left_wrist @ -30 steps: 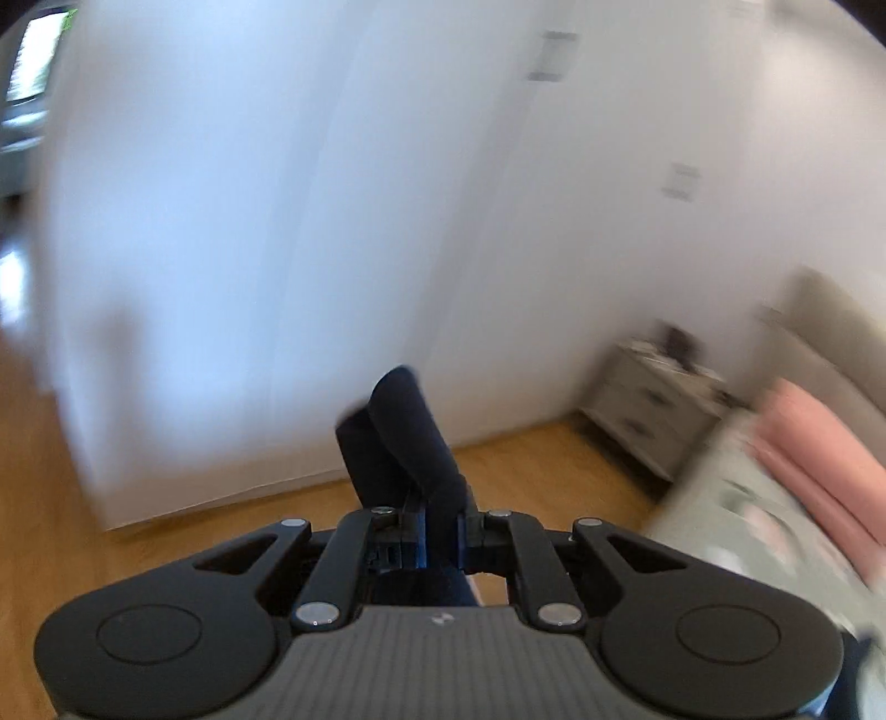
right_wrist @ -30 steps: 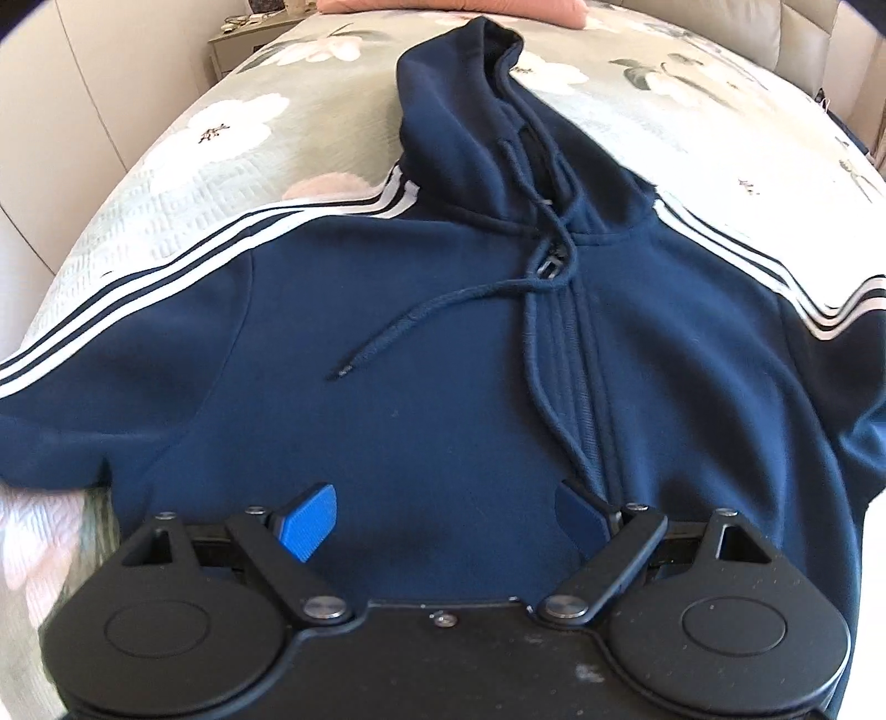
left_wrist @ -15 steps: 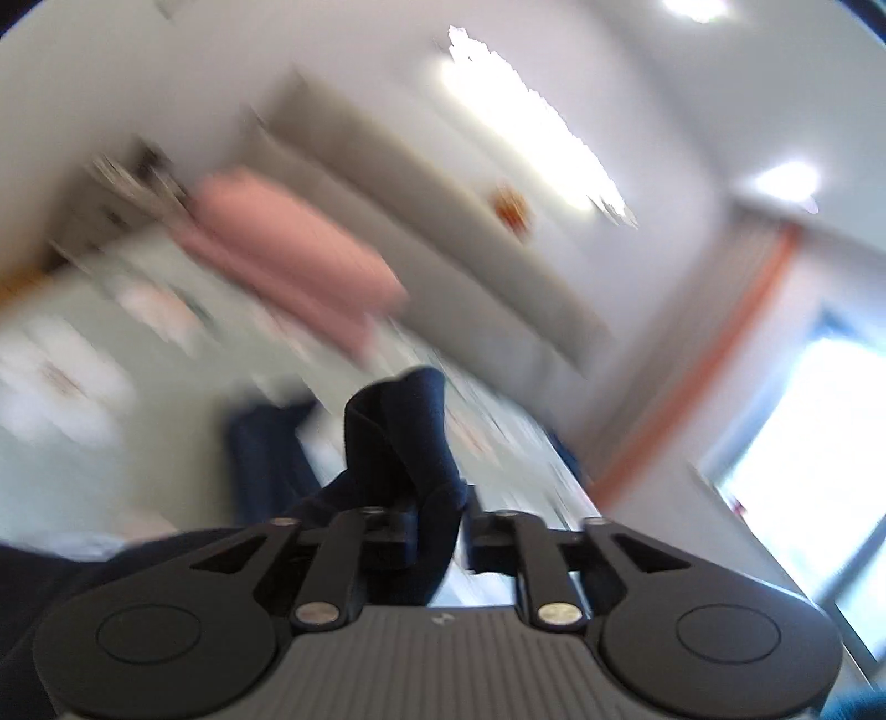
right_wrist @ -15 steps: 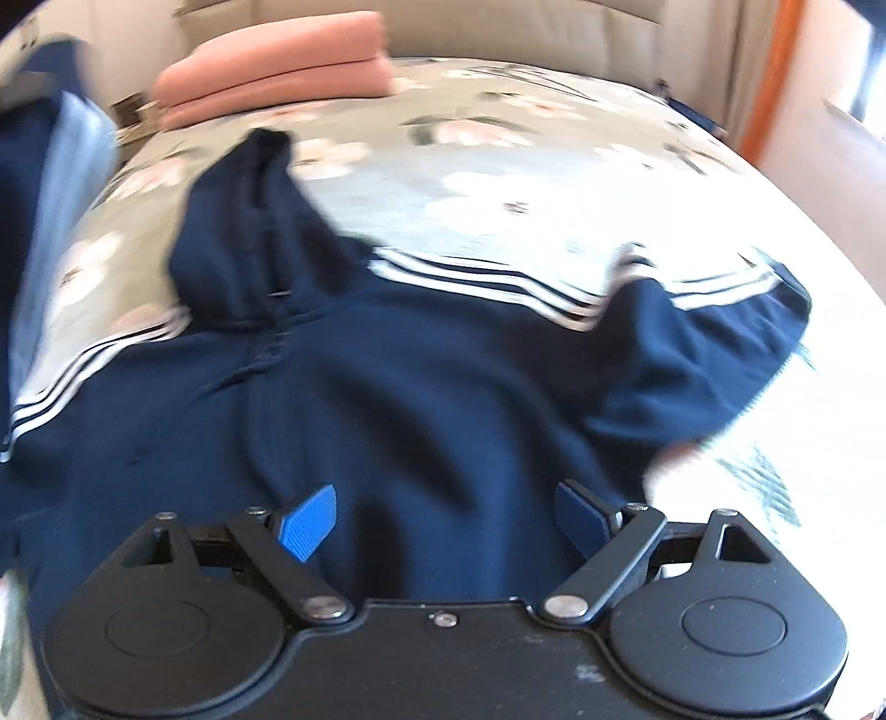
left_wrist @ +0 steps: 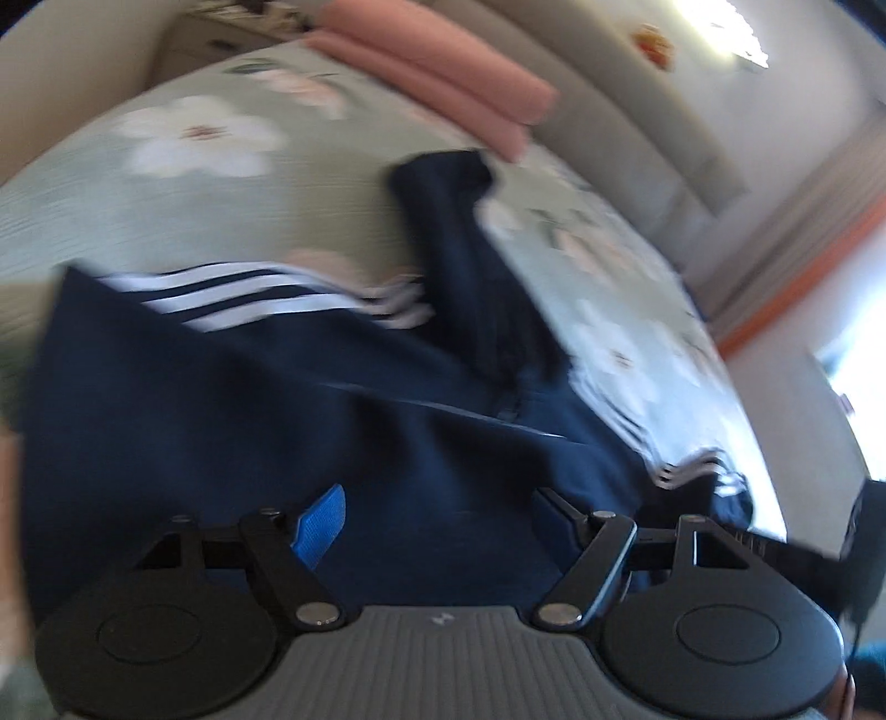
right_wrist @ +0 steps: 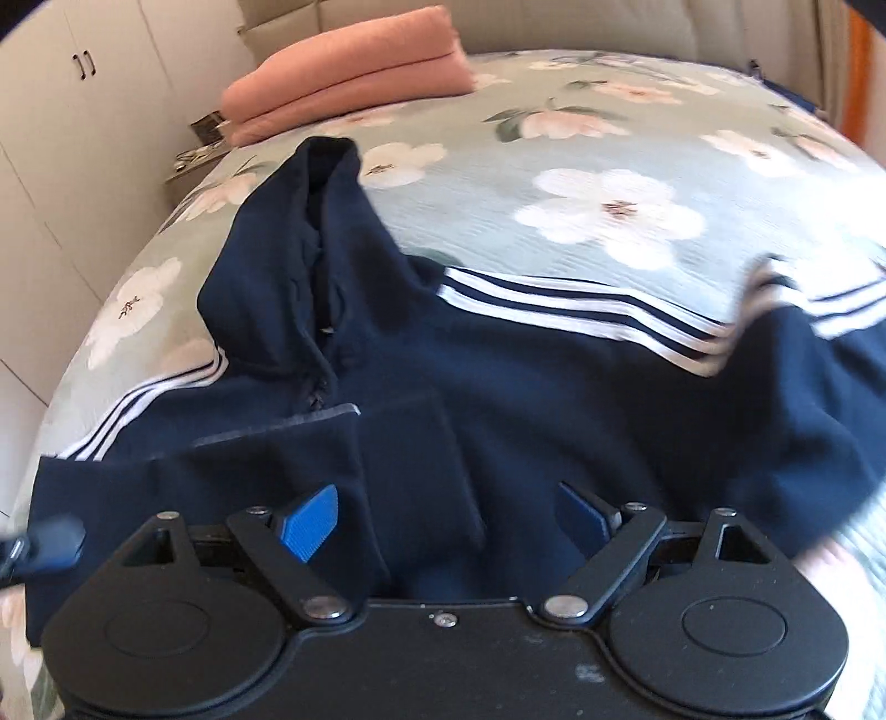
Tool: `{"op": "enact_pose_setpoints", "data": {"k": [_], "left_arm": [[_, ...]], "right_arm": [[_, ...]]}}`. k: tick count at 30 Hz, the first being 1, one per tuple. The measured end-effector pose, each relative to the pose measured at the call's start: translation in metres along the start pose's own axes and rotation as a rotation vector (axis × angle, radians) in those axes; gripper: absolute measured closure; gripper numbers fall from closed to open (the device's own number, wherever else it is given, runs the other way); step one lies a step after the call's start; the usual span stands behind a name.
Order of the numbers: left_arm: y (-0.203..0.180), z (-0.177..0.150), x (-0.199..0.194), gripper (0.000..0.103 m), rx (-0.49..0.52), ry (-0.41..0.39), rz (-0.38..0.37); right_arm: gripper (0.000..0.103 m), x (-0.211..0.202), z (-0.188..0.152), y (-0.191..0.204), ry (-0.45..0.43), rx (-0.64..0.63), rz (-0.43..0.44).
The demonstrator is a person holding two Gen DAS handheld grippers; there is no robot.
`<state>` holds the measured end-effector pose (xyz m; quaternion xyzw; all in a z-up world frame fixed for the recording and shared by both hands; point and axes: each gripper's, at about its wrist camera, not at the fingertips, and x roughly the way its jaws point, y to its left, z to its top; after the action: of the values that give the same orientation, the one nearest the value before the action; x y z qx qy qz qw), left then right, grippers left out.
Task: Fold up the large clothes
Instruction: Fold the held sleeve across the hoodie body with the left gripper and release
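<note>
A navy hoodie (right_wrist: 554,399) with white sleeve stripes lies flat on the floral bed cover (right_wrist: 609,166), its hood (right_wrist: 299,232) pointing toward the headboard. One sleeve is folded across the chest, and its cuff (right_wrist: 410,471) lies just ahead of my right gripper (right_wrist: 443,518). That gripper is open and hovers over the cloth. In the blurred left wrist view, the hoodie (left_wrist: 249,399) spreads below my left gripper (left_wrist: 437,520). Its jaws are opening wide, and the pads press on nothing.
Folded pink bedding (right_wrist: 349,83) lies near the beige headboard (right_wrist: 498,22). White wardrobe doors (right_wrist: 55,122) and a nightstand (right_wrist: 194,155) stand along the bed's left side. An orange-edged curtain (left_wrist: 803,266) and a bright window are on the right.
My left gripper was shut on a bunch of navy sleeve held up in the air. It swung over the bed, dipped and let go. The right view slid rightward; the sleeve now lies across the chest.
</note>
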<state>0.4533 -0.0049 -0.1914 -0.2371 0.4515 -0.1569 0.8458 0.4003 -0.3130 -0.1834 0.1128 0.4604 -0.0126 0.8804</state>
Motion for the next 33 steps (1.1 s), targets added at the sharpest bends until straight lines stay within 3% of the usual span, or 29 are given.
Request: {"op": "enact_pose_setpoints", "data": {"k": [5, 7, 8, 9, 11, 12, 18, 23, 25, 27, 29, 30, 33], "left_arm": [[0.031, -0.001, -0.020, 0.035, -0.066, 0.029, 0.043], [0.031, 0.000, -0.017, 0.035, -0.060, 0.041, 0.036], [0.029, 0.000, -0.019, 0.035, -0.050, 0.043, 0.035], [0.027, 0.000, -0.019, 0.035, -0.042, 0.046, 0.031], [0.023, 0.002, -0.012, 0.035, -0.034, 0.053, 0.019], [0.020, 0.001, -0.012, 0.035, -0.030, 0.047, 0.017], [-0.003, 0.013, -0.008, 0.035, 0.001, -0.005, -0.021], [-0.028, 0.022, 0.008, 0.034, 0.041, -0.016, -0.090], [-0.035, 0.022, 0.021, 0.031, 0.067, -0.017, -0.080], [-0.036, 0.019, 0.039, 0.033, 0.106, -0.019, 0.009], [-0.028, 0.015, 0.059, 0.043, 0.130, -0.014, 0.146], [-0.022, 0.015, 0.064, 0.053, 0.123, 0.000, 0.167], [-0.017, 0.018, 0.052, 0.051, 0.107, -0.012, 0.134]], "right_arm": [[0.002, 0.046, 0.015, -0.007, 0.096, 0.027, 0.080], [0.017, 0.052, 0.009, -0.006, 0.120, 0.027, 0.058], [0.037, 0.047, 0.005, -0.002, 0.090, 0.007, 0.037], [0.069, 0.039, 0.002, 0.003, 0.062, -0.021, 0.046], [0.090, 0.027, -0.002, 0.014, 0.020, -0.059, 0.054], [0.094, 0.023, -0.002, 0.020, 0.001, -0.093, 0.042], [0.097, -0.020, 0.034, 0.025, -0.176, -0.190, -0.028], [0.095, -0.048, 0.056, -0.008, -0.320, -0.175, -0.307], [0.086, -0.032, 0.057, -0.033, -0.240, -0.131, -0.337], [0.053, 0.005, 0.052, -0.061, -0.069, -0.044, -0.302], [0.059, 0.032, 0.039, -0.074, 0.030, -0.049, -0.301], [0.059, 0.036, 0.036, -0.074, 0.036, -0.076, -0.344], [0.045, 0.005, 0.039, -0.070, -0.092, -0.093, -0.419]]}}
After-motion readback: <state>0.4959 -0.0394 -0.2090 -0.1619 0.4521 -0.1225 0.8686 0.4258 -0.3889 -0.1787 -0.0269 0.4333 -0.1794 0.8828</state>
